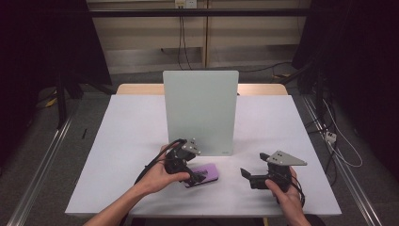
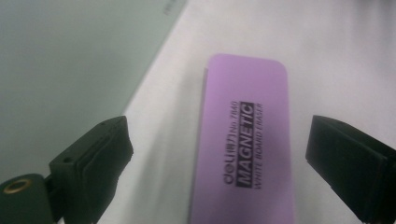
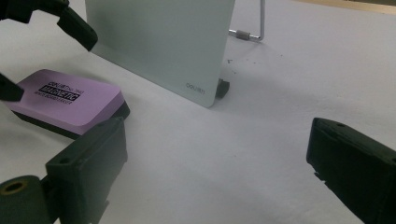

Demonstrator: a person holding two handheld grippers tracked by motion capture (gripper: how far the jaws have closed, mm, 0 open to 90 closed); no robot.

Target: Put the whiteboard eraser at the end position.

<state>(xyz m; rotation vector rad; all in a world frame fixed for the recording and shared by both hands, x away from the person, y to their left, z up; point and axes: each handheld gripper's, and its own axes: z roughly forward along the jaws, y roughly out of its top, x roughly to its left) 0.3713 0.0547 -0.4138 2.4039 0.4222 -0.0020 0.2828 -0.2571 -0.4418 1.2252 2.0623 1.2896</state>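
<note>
purple whiteboard eraser [image 2: 245, 140] is straddled, untouched, by the wide-open left gripper [image 2: 219, 154] near the table's [image 1: 122, 141] front edge; the right gripper [image 3: 215, 172] is held wide, empty.

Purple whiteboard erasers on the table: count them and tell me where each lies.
1. The purple rectangular magnetic whiteboard eraser lies flat on the white table, just in front of the upright pale-green glass board. Others could be hidden behind that board.

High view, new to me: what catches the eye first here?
A pale whiteboard stands upright mid-table. In front of it lies a purple eraser, flat on the table, with the left gripper open over it. The right gripper, also open, rests apart to the right.
</note>
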